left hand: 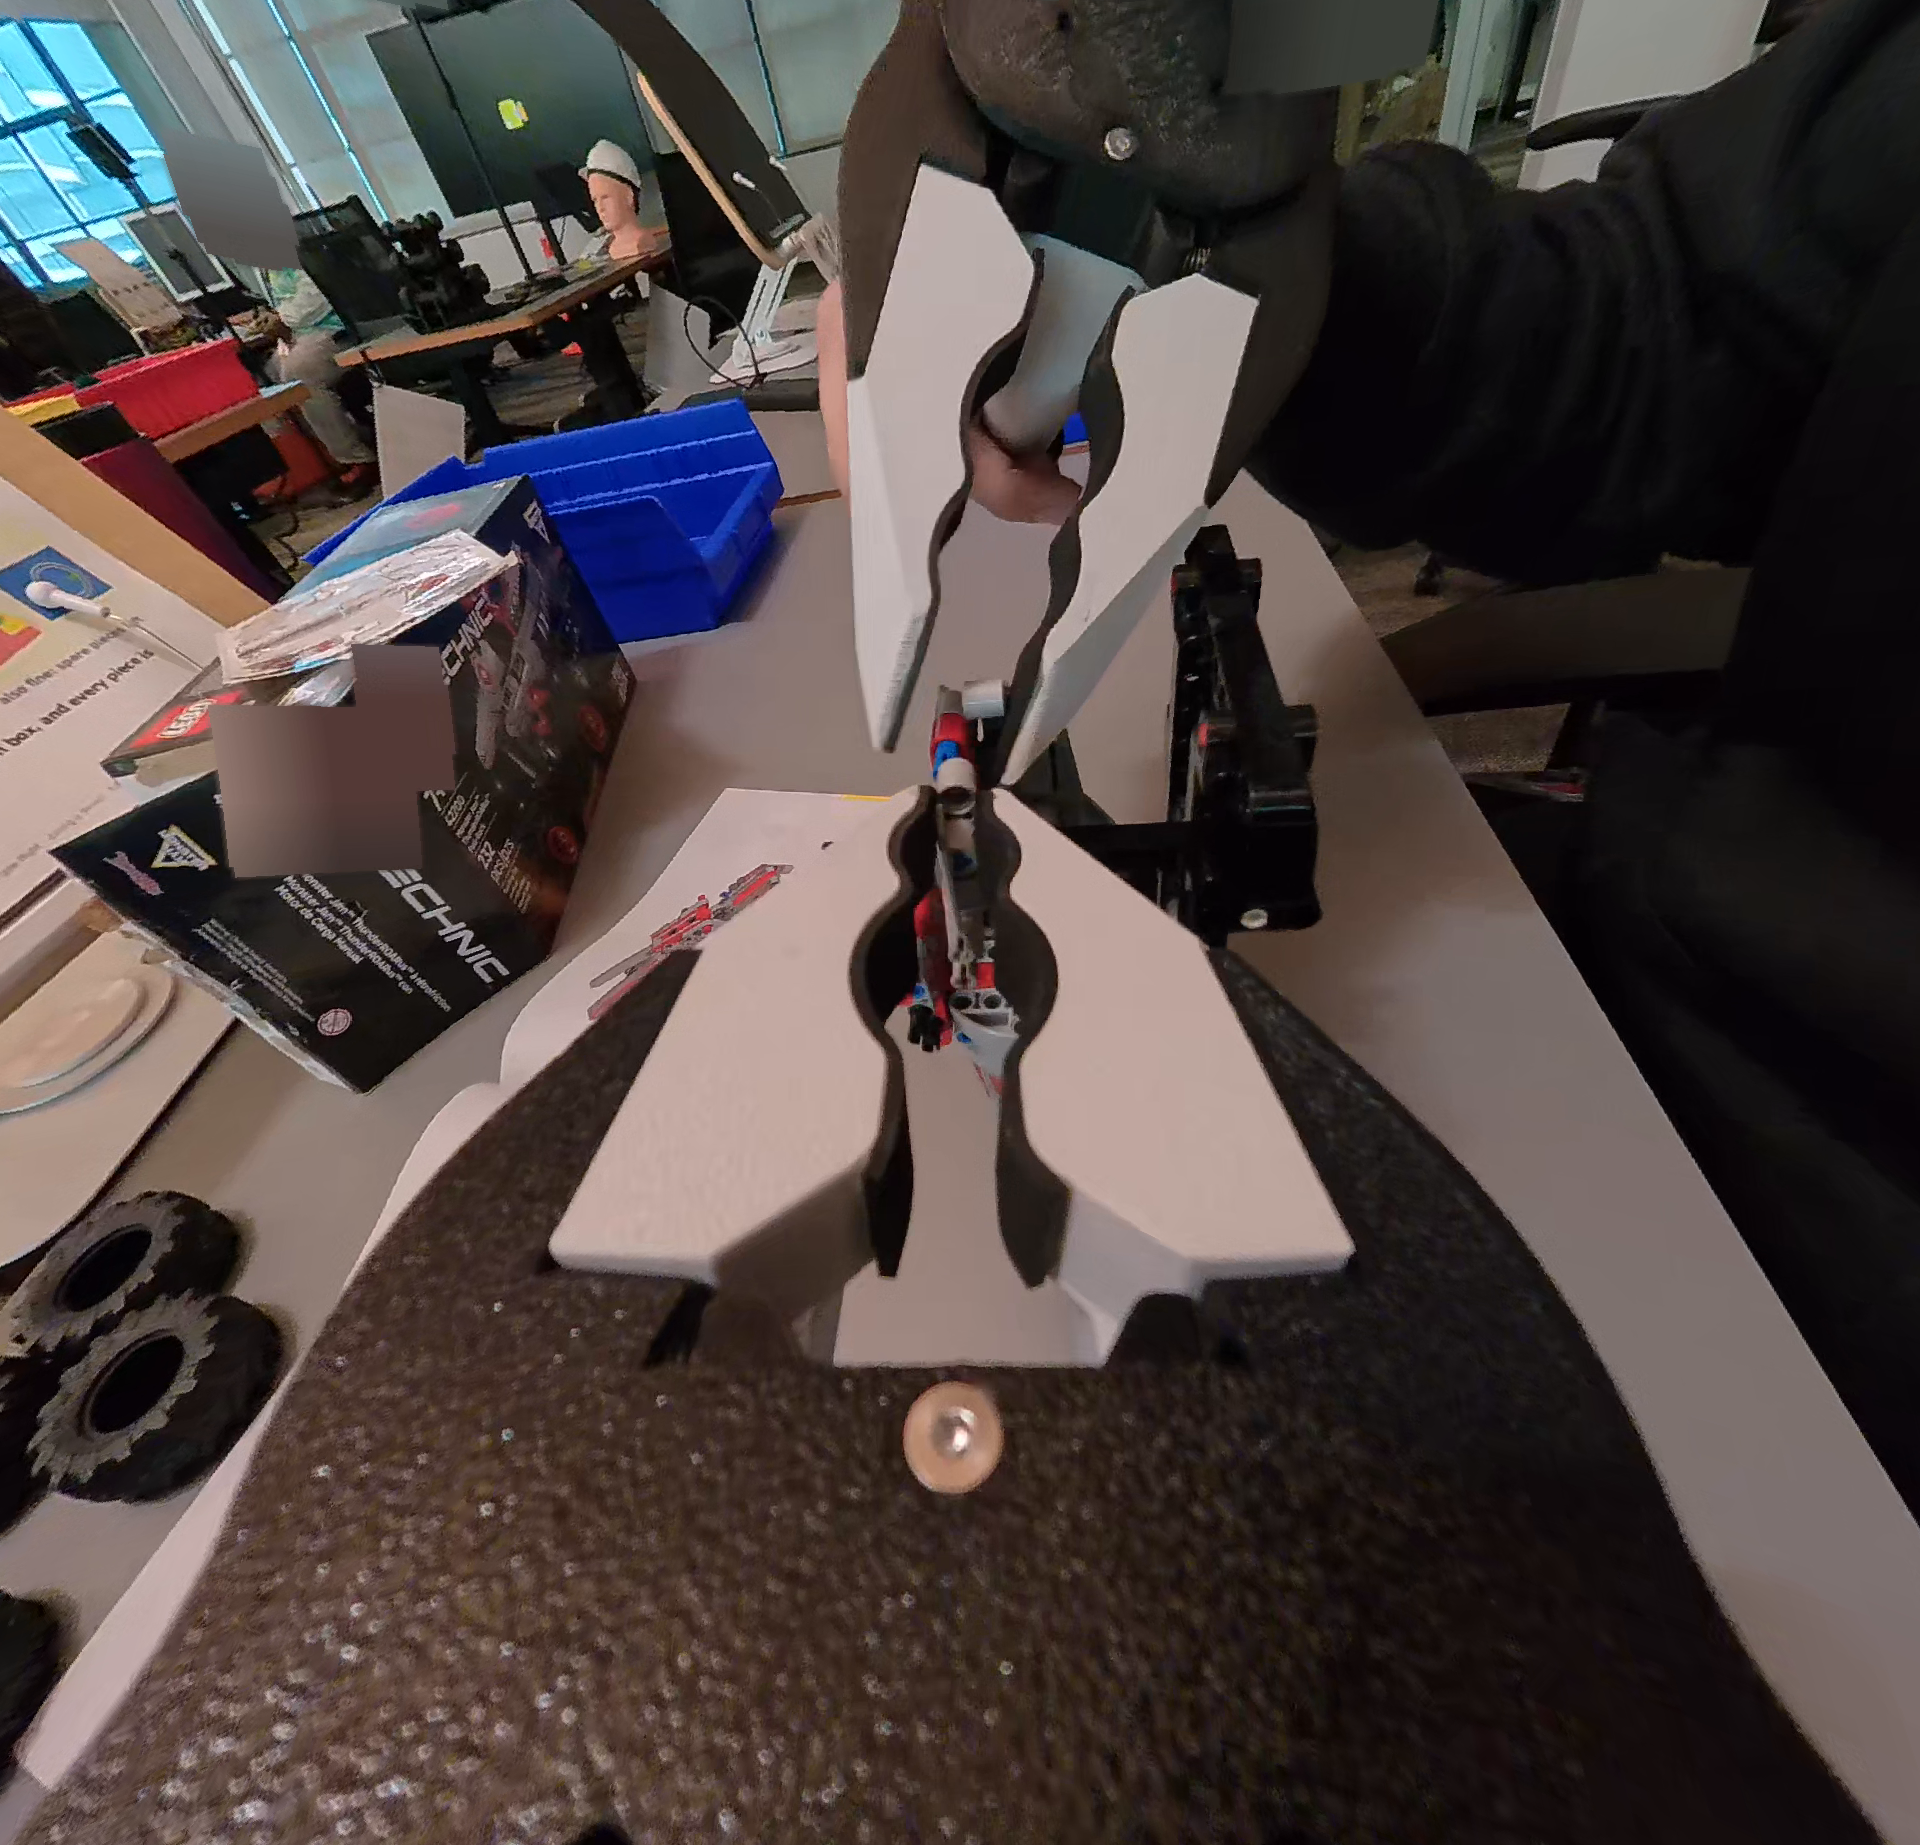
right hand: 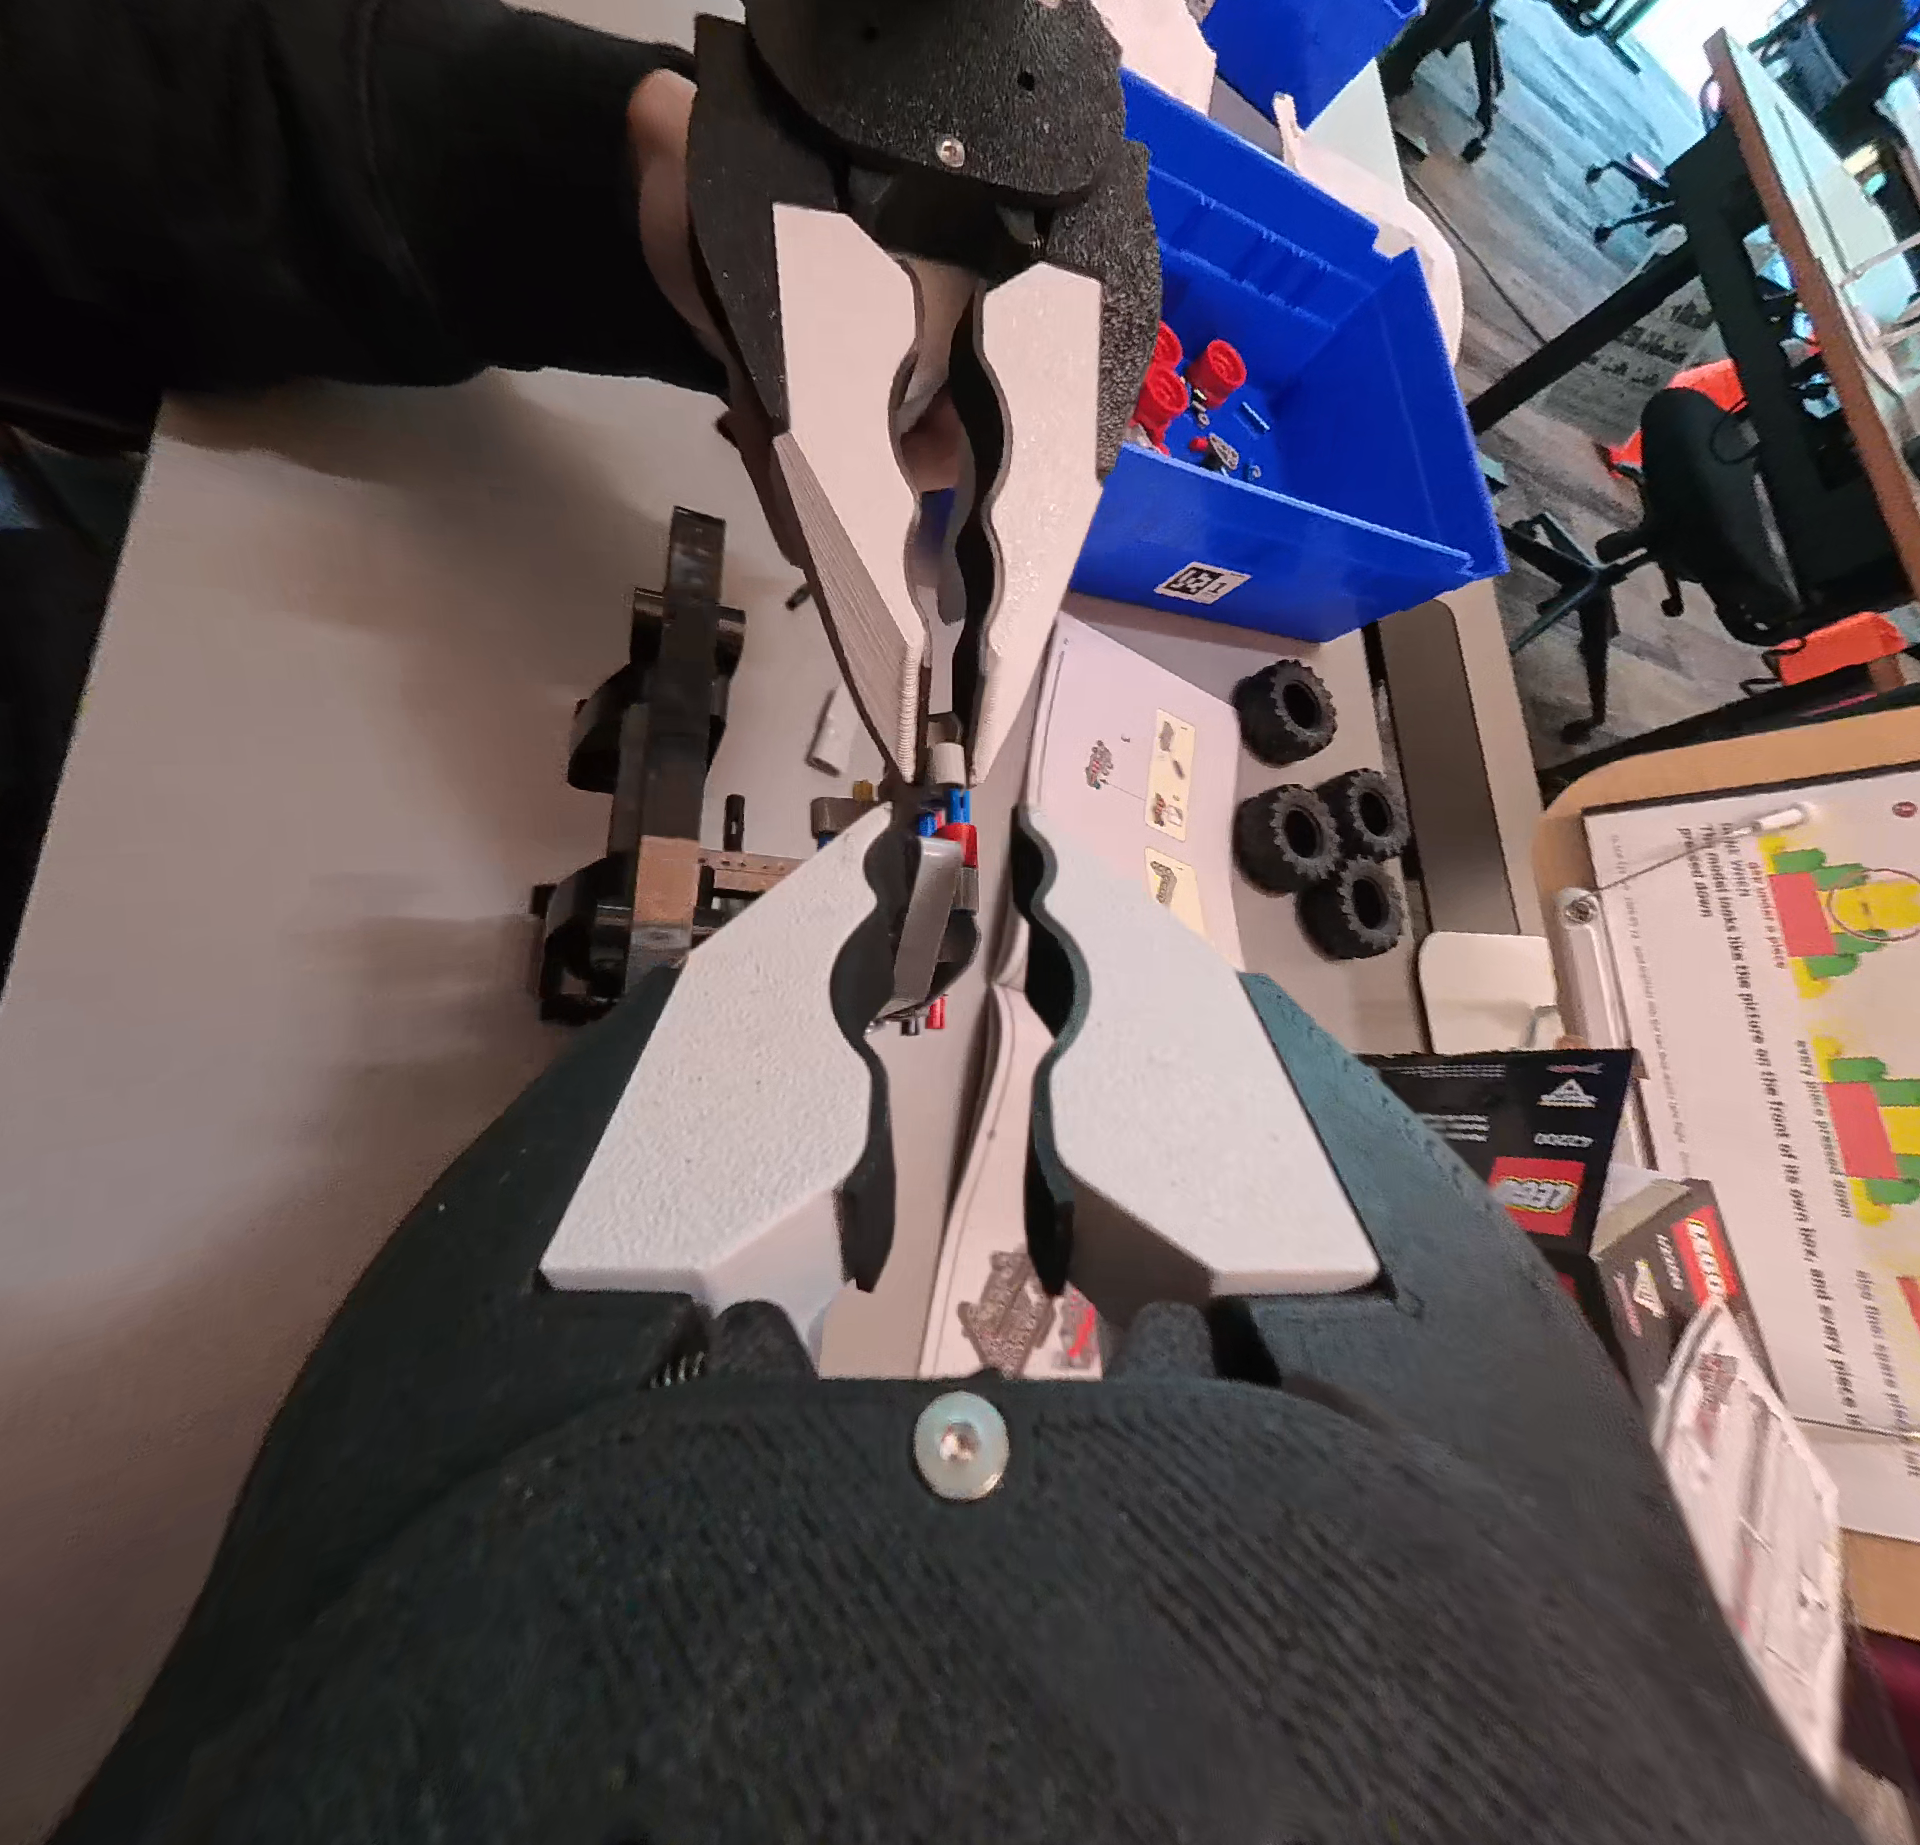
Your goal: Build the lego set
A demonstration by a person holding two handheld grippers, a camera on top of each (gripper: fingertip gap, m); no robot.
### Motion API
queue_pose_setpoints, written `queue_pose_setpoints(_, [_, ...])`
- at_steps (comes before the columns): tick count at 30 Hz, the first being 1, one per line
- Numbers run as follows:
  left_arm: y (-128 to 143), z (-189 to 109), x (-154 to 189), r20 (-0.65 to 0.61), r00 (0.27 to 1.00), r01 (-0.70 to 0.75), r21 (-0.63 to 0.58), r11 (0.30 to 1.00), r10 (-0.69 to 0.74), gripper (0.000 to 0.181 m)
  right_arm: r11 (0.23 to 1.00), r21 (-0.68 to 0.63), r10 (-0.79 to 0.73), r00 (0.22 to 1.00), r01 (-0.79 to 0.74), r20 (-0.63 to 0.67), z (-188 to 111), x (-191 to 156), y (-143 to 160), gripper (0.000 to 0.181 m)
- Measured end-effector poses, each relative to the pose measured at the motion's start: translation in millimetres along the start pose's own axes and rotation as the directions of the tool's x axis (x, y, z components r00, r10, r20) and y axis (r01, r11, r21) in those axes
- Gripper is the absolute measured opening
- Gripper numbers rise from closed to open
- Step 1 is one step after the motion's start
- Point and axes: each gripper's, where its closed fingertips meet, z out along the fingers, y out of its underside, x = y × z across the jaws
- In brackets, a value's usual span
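A small lego assembly (left hand: 961, 922) of red, grey, blue and white parts is held in the air above the table. My left gripper (left hand: 956, 796) is shut on its middle. It comes down from the top in the right wrist view (right hand: 940, 772). My right gripper (right hand: 956, 819) stands around the assembly's other end (right hand: 925, 912). That end lies against one finger (right hand: 769, 1016), and a gap shows to the other finger, so the jaws are open. In the left wrist view the right gripper (left hand: 951, 756) comes down from above, tip to tip with mine.
A black clamp fixture (left hand: 1236, 756) stands on the white table beside the grippers. The instruction booklet (right hand: 1132, 787) lies under them. Blue bins (right hand: 1299, 413) hold red parts (right hand: 1195, 372). Several black tyres (right hand: 1320, 829) and the lego box (left hand: 416, 808) are nearby. A small white piece (right hand: 831, 735) lies loose. Both grippers' tips are close together, under 4 cm apart.
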Motion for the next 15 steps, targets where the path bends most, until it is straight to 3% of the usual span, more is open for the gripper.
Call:
queue_pose_setpoints(10, [-2,3,0,0.016,1.000,-0.014,-0.003,1.000,0.014,0.005,0.998,-0.064,0.017,1.000,-0.017,-0.012,-4,0,3,0.015])
queue_pose_setpoints(15, [0,2,-4,0.043,0.999,-0.019,-0.011,1.000,0.020,0.004,0.992,0.024,0.127,0.992,-0.127,-0.003,-9,11,-7,0.006])
